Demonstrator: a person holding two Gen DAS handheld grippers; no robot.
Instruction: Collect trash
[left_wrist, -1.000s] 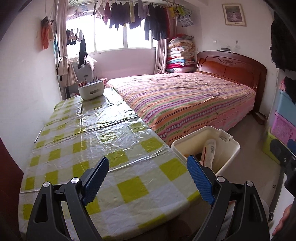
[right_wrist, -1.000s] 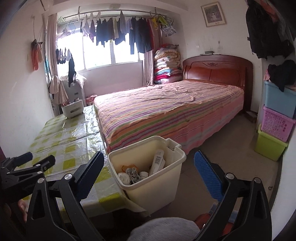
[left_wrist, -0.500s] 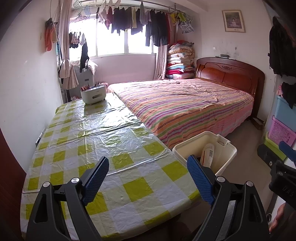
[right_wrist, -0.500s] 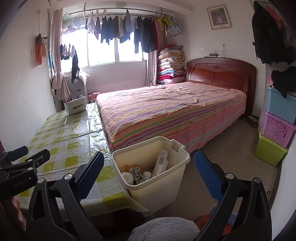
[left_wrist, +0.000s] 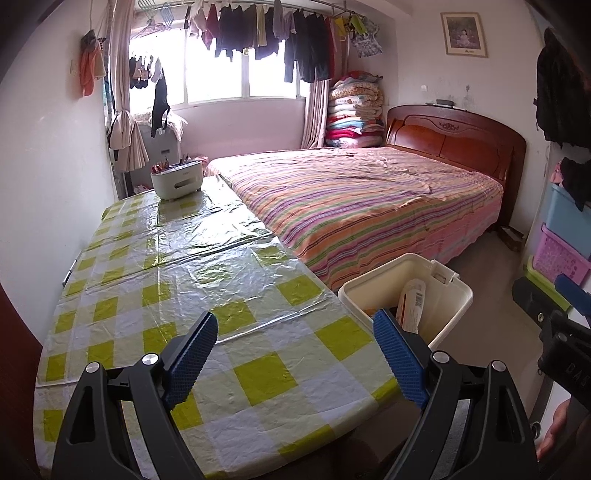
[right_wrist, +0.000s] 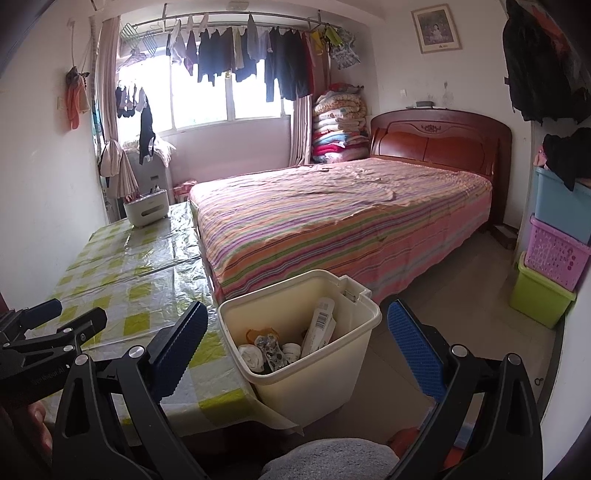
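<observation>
A cream plastic trash bin (right_wrist: 314, 373) stands on the floor against the table's right edge; it also shows in the left wrist view (left_wrist: 454, 310). Inside lie a white tube with a barcode (right_wrist: 319, 325), a crumpled white wad (right_wrist: 251, 354), a clear wrapper and an orange scrap. My left gripper (left_wrist: 295, 350) is open and empty above the near end of the yellow-checked table (left_wrist: 184, 288). My right gripper (right_wrist: 295, 343) is open and empty, held over the bin's near side. The left gripper shows at the left of the right wrist view (right_wrist: 55, 332).
A white caddy with small items (left_wrist: 177, 181) stands at the table's far end. A striped bed (left_wrist: 369, 199) runs along the table's right side. Stacked plastic crates (right_wrist: 554, 258) stand at the right wall. Tiled floor lies between bin and crates.
Both grippers have pulled back and risen a little, so the table and bin look farther away. Both stay open and empty. The bin and its contents have not moved.
</observation>
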